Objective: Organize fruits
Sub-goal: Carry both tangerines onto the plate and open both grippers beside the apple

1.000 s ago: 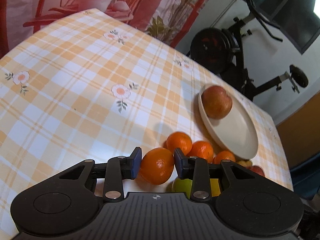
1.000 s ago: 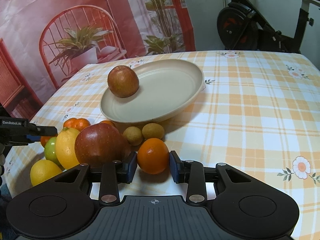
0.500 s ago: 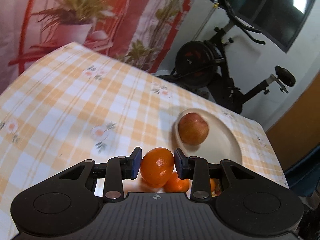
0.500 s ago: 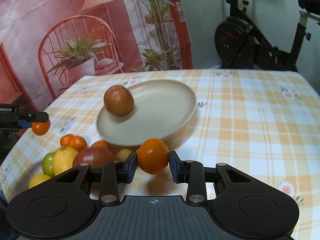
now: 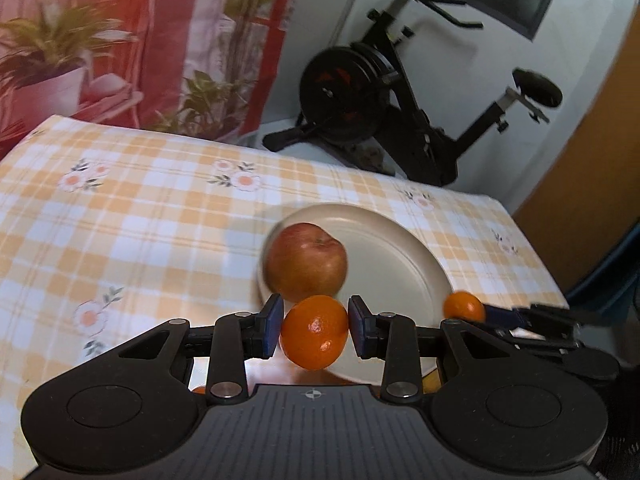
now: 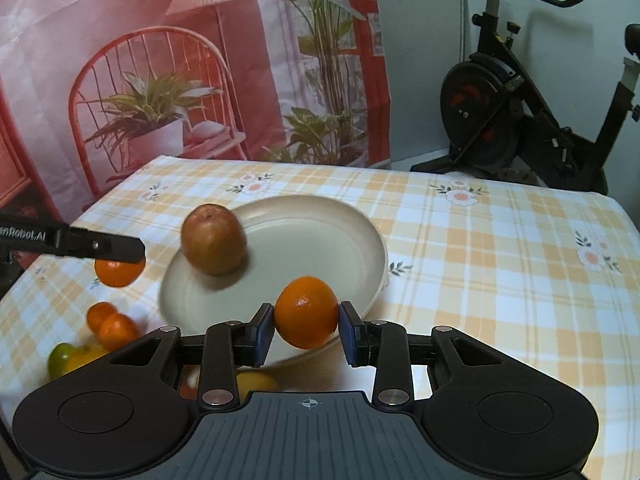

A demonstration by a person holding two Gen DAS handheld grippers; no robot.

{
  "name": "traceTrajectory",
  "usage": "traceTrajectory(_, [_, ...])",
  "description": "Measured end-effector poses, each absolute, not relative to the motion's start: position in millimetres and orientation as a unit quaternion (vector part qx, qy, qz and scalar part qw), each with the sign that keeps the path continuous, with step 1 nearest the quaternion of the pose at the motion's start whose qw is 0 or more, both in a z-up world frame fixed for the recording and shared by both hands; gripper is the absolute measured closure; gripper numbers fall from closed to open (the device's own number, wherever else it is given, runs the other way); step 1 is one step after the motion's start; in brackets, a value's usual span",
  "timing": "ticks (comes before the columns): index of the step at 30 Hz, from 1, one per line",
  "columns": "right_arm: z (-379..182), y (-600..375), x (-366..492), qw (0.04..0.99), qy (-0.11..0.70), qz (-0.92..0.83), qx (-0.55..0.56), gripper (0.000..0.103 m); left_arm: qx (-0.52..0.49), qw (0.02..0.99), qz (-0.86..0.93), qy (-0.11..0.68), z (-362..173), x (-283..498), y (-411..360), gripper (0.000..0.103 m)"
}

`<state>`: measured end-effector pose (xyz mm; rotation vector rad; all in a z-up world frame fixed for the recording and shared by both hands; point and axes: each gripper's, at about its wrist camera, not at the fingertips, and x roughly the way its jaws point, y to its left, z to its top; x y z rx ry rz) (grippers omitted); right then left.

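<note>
Left gripper (image 5: 314, 330): we see it clamping an orange (image 5: 314, 332) just beside the plate (image 5: 400, 264).
Right gripper (image 6: 306, 328): grips another orange (image 6: 306, 312), seemingly over the plate's rim.
Apple (image 5: 306, 262): on the plate.

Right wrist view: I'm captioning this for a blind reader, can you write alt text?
The right gripper clamps an orange above the near rim of a beige plate holding one apple. At left, the left gripper carries another orange over a checked tablecloth.

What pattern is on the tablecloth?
Orange-and-white checks with small flowers on the tablecloth; clearest in the right wrist view.
</note>
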<state>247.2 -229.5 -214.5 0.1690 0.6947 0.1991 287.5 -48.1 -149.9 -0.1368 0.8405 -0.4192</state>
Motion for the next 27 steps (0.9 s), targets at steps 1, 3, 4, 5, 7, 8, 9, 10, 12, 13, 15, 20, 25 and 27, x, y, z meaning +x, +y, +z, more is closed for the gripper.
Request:
traceTrajectory(1, [-216, -231, 253, 0.931, 0.341, 0.098, 0.081, 0.071, -0.063, 0.888, -0.204, 0.406, -151, 290, -51, 0.066])
traceTrajectory(3, [-219, -233, 265, 0.931, 0.343, 0.097, 0.077, 0.071, -0.056, 0.886, -0.208, 0.411, -154, 293, -57, 0.066])
traceTrajectory(4, [-221, -234, 271, 0.931, 0.344, 0.097, 0.075, 0.071, -0.052, 0.885, -0.209, 0.413, -155, 295, -60, 0.066])
traceTrajectory(5, [-222, -236, 276, 0.931, 0.343, 0.097, 0.073, 0.071, -0.047, 0.884, -0.211, 0.415, -157, 298, -63, 0.066])
traceTrajectory(7, [-224, -239, 286, 0.933, 0.341, 0.095, 0.070, 0.071, -0.038, 0.881, -0.212, 0.420, -161, 301, -68, 0.066])
traceTrajectory(8, [-225, -240, 291, 0.933, 0.340, 0.094, 0.068, 0.071, -0.034, 0.880, -0.212, 0.423, -162, 302, -69, 0.066])
traceTrajectory(9, [-226, -242, 296, 0.934, 0.338, 0.094, 0.066, 0.071, -0.030, 0.879, -0.212, 0.426, -164, 303, -71, 0.066])
traceTrajectory(10, [-227, -243, 300, 0.935, 0.337, 0.093, 0.063, 0.071, -0.027, 0.878, -0.212, 0.429, -166, 304, -72, 0.066])
traceTrajectory(12, [-228, -243, 309, 0.936, 0.335, 0.095, 0.056, 0.071, -0.021, 0.875, -0.210, 0.435, -170, 306, -74, 0.066])
traceTrajectory(13, [-229, -244, 312, 0.936, 0.334, 0.096, 0.054, 0.071, -0.018, 0.875, -0.209, 0.437, -172, 307, -75, 0.066])
traceTrajectory(15, [-231, -243, 319, 0.936, 0.334, 0.098, 0.048, 0.071, -0.011, 0.874, -0.206, 0.441, -174, 309, -76, 0.066])
traceTrajectory(20, [-238, -238, 327, 0.936, 0.336, 0.101, 0.039, 0.071, -0.004, 0.873, -0.201, 0.445, -176, 311, -75, 0.066])
traceTrajectory(25, [-245, -233, 332, 0.936, 0.335, 0.103, 0.036, 0.071, 0.005, 0.873, -0.200, 0.446, -177, 311, -79, 0.066])
traceTrajectory(27, [-247, -230, 332, 0.936, 0.335, 0.104, 0.032, 0.071, 0.005, 0.872, -0.199, 0.447, -178, 312, -79, 0.065])
